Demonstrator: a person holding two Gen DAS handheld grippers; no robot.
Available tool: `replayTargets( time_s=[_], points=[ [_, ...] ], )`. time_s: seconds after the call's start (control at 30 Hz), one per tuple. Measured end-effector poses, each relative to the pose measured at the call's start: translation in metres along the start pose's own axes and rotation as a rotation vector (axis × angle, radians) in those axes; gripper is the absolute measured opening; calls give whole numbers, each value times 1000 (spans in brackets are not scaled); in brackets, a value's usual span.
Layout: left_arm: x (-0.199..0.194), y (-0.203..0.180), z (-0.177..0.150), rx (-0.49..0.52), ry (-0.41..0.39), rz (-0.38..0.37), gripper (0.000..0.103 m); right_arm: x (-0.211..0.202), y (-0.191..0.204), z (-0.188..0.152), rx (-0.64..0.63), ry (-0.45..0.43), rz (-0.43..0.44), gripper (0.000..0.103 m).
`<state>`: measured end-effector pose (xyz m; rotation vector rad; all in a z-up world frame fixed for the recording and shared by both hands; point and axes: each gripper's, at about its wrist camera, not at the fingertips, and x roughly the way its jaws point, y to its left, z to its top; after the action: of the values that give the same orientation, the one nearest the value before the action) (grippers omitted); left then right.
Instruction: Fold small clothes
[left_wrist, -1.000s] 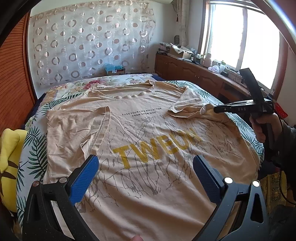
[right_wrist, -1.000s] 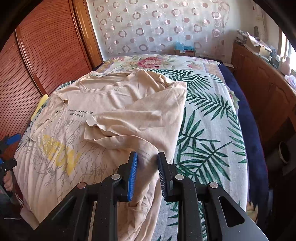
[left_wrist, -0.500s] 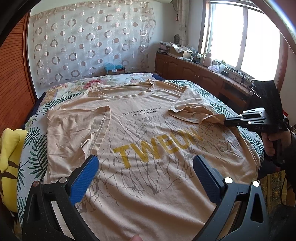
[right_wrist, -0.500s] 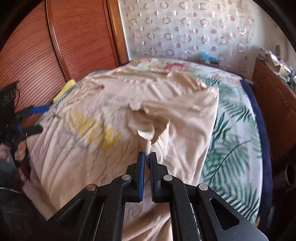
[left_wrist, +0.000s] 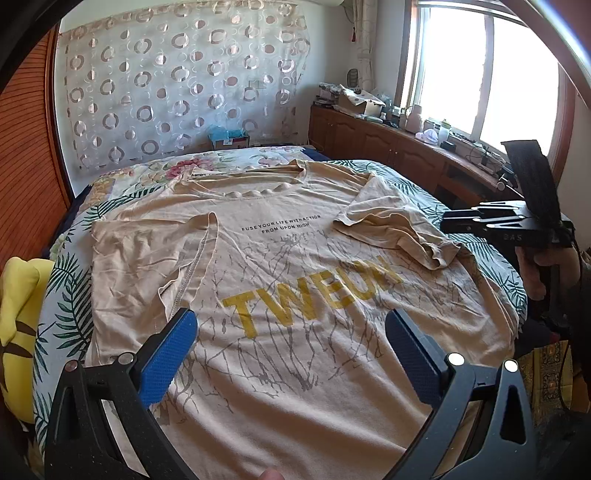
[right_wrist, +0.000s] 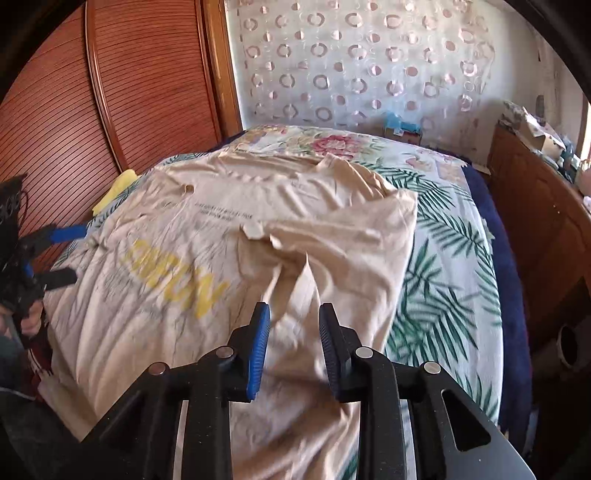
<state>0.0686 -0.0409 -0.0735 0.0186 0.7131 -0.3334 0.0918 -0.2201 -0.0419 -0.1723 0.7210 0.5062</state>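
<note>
T-shirt (left_wrist: 295, 288) sleeve edges folded inward on bedspread (right_wrist: 443, 258).

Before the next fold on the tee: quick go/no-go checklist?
1. Right hand-held gripper let go: ok, jaws just opened, pads clear of cloth.
2. Right sleeve folded inward: ok, though rumpled.
3. Left sleeve folded inward: ok.
4. Left hand-held gripper ready: ok, open, empty, above the hem.
5. Beige T-shirt body flat: ok, minor wrinkles.
6. Hem edge reachable: cannot tell, hidden behind the fingers.
</note>
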Motion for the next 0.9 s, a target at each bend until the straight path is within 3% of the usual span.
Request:
replayTargets(
  time_s=[0.27, 0.33, 0.43, 0.6, 0.73, 0.8, 0.9],
  points=[
    [-4, 5, -1, -15, -5, 8, 102, 67, 7, 20, -4, 119, -59, 28],
    [-4, 7, -2, -19, -5, 7, 102, 71, 6, 22, -2, 111, -77, 9],
    [-4, 9, -3, -22, -5, 9, 102, 63, 11, 21, -12, 83, -26, 4],
    [-4, 10, -4, -24, -5, 8, 102, 45, 21, 11, -72, 102, 70, 4],
    [-4, 11, -4, -26, -2, 11, 102, 40, 28, 6, -100, 96, 80, 4],
    [-4, 11, -4, -28, -2, 13, 102, 37, 29, 6, -104, 89, 64, 16],
    [-4, 16, -2, -38, -5, 28, 102, 33, 29, 11, -93, 61, 66, 20]
  ],
)
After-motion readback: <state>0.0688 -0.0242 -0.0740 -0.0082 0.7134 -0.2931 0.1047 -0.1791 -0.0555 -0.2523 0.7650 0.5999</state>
